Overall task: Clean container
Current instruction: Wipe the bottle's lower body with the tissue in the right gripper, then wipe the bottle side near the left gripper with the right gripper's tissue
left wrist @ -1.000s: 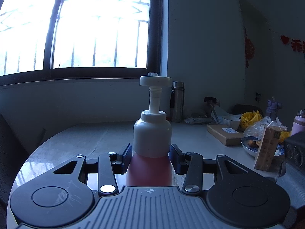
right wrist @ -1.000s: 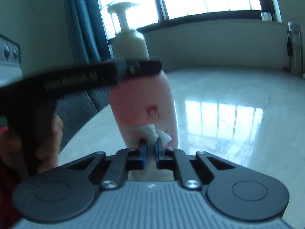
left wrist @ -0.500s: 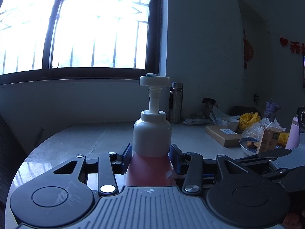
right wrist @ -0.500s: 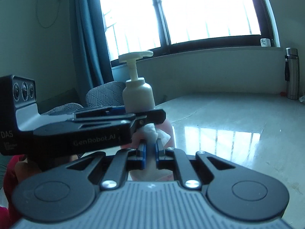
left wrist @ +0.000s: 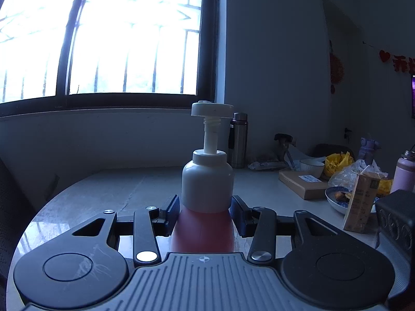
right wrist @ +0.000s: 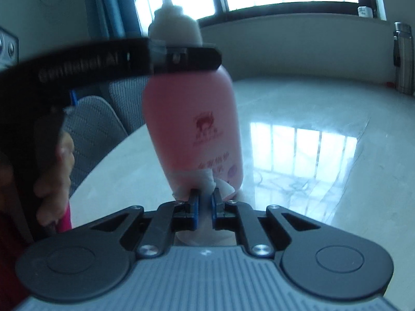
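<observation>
A pink pump bottle with a white cap and pump head stands upright on the pale table. My left gripper is shut on the pink bottle just below its white cap. In the right wrist view the bottle fills the middle, with the left gripper's black finger across its shoulder. My right gripper is shut on a white wipe and presses it against the bottle's lower front. The bottle's base is hidden behind the right fingers.
A steel flask stands at the back by the wall. At the right are a cardboard box, a bowl, a plate of food, a carton and bags. A grey chair stands beyond the table's left edge.
My right gripper with the wipe has moved down the bottle's front, from near the shoulder half a second ago to the lower body. The left gripper and bottle have stayed still.
</observation>
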`<action>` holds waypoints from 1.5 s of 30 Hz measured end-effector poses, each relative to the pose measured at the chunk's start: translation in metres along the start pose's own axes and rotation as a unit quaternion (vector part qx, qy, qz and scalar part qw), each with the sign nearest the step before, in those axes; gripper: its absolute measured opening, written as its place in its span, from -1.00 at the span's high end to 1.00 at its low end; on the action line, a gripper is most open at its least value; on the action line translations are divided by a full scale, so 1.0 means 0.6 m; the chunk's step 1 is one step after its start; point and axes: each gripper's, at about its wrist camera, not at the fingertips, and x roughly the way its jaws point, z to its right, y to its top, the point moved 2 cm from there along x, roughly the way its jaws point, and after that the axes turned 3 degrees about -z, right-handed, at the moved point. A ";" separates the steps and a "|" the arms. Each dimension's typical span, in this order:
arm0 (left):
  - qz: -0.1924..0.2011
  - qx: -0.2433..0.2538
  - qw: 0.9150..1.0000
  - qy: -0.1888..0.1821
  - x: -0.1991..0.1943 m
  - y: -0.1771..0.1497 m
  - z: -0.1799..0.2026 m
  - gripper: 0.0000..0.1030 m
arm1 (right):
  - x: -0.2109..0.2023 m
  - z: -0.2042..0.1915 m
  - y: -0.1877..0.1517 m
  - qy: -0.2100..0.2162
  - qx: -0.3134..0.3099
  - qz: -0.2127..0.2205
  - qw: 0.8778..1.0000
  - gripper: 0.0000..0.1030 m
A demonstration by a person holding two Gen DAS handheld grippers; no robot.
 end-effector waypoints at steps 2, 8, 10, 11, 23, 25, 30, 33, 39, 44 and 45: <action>0.000 0.001 1.000 -0.001 -0.001 0.000 0.000 0.09 | 0.006 -0.002 -0.003 0.000 -0.003 -0.009 1.000 0.82; 0.001 0.000 1.000 -0.004 -0.006 -0.001 -0.004 0.09 | 0.003 -0.002 -0.003 -0.001 -0.004 -0.017 1.000 0.82; 0.001 -0.001 1.000 -0.005 -0.008 -0.001 -0.007 0.09 | -0.007 -0.005 -0.001 -0.003 -0.002 -0.007 1.000 0.82; 0.001 -0.002 1.000 -0.005 -0.008 -0.001 -0.007 0.09 | -0.014 -0.006 0.001 -0.003 -0.001 0.000 1.000 0.82; 0.000 -0.008 1.000 -0.006 -0.006 -0.002 -0.008 0.09 | -0.095 -0.002 0.044 -0.017 0.010 0.101 0.995 0.82; 0.000 -0.008 1.000 -0.006 -0.004 -0.003 -0.008 0.09 | -0.090 0.006 0.043 -0.017 0.013 0.102 0.995 0.82; 0.000 -0.005 1.000 -0.007 -0.001 -0.001 -0.003 0.09 | -0.074 0.007 0.042 -0.020 0.013 0.094 0.995 0.82; 0.000 -0.005 1.000 -0.008 0.000 -0.001 -0.002 0.09 | -0.066 0.009 0.039 -0.026 0.016 0.079 0.996 0.82; 0.000 -0.008 1.000 -0.007 0.001 -0.001 -0.003 0.08 | -0.047 0.005 0.027 -0.040 0.015 0.057 0.997 0.82; -0.001 -0.008 1.000 -0.005 0.002 0.000 -0.002 0.08 | -0.034 0.010 0.018 -0.039 0.019 0.044 0.998 0.82; -0.001 -0.008 1.000 -0.005 0.003 0.000 -0.001 0.08 | -0.032 0.011 0.016 -0.040 0.019 0.043 0.998 0.82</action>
